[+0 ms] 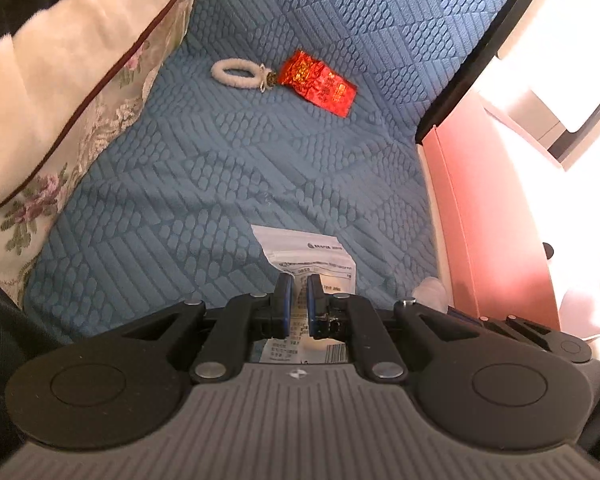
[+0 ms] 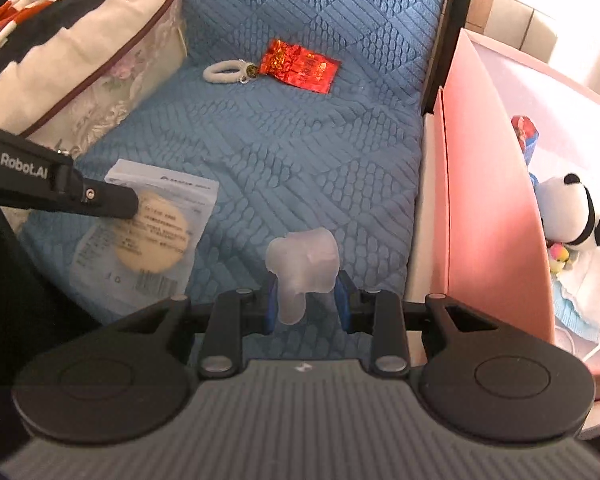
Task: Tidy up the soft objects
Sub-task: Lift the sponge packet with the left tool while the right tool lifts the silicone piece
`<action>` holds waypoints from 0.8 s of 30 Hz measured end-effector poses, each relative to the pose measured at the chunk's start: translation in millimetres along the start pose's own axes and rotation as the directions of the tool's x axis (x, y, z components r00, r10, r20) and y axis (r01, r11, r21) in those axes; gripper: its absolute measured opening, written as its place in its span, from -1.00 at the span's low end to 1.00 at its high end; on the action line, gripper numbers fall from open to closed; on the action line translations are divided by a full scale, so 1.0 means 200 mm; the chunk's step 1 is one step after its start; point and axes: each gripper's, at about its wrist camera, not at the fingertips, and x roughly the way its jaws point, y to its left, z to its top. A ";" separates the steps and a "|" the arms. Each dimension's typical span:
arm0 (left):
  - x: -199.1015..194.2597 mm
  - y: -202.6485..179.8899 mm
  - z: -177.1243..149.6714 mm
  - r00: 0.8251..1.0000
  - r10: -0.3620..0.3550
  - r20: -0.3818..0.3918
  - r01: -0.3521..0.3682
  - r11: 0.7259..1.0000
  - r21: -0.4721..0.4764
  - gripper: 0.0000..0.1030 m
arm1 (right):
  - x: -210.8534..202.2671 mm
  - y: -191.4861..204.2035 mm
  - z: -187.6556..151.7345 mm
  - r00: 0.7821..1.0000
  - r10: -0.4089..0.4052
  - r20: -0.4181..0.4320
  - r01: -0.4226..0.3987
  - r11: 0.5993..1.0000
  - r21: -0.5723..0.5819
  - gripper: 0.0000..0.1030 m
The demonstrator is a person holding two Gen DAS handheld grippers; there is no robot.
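Pink box (image 2: 488,184) holding panda plush (image 2: 580,216), left claw (image 1: 299,300) pinching packet (image 1: 312,252), right claw (image 2: 306,300) gripping translucent toy (image 2: 304,264)

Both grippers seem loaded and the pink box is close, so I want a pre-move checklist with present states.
1. Left gripper shut on the clear sponge packet: ok.
2. Right gripper shut on the translucent soft piece: ok.
3. Pink box open, with room: ok.
4. Panda plush already inside: ok.
5. Red pouch and white loop boxed: not ok, both lie on the blue cover.
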 end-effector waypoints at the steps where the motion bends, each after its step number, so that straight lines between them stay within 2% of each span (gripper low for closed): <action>1: 0.00 -0.01 0.01 1.000 0.002 0.005 -0.002 1.000 0.005 -0.81 | 0.00 0.00 0.01 1.000 -0.001 0.005 0.001 1.000 -0.004 -0.36; 15: -0.22 -0.15 0.14 0.994 0.000 0.109 -0.006 0.998 0.055 -0.81 | -0.22 -0.07 0.18 0.995 0.010 0.103 -0.012 1.000 0.021 -0.36; 24: -0.33 -0.30 0.20 0.988 -0.083 0.134 0.076 0.996 0.056 -0.81 | -0.42 -0.21 0.28 0.983 -0.024 0.180 0.017 0.999 0.043 -0.36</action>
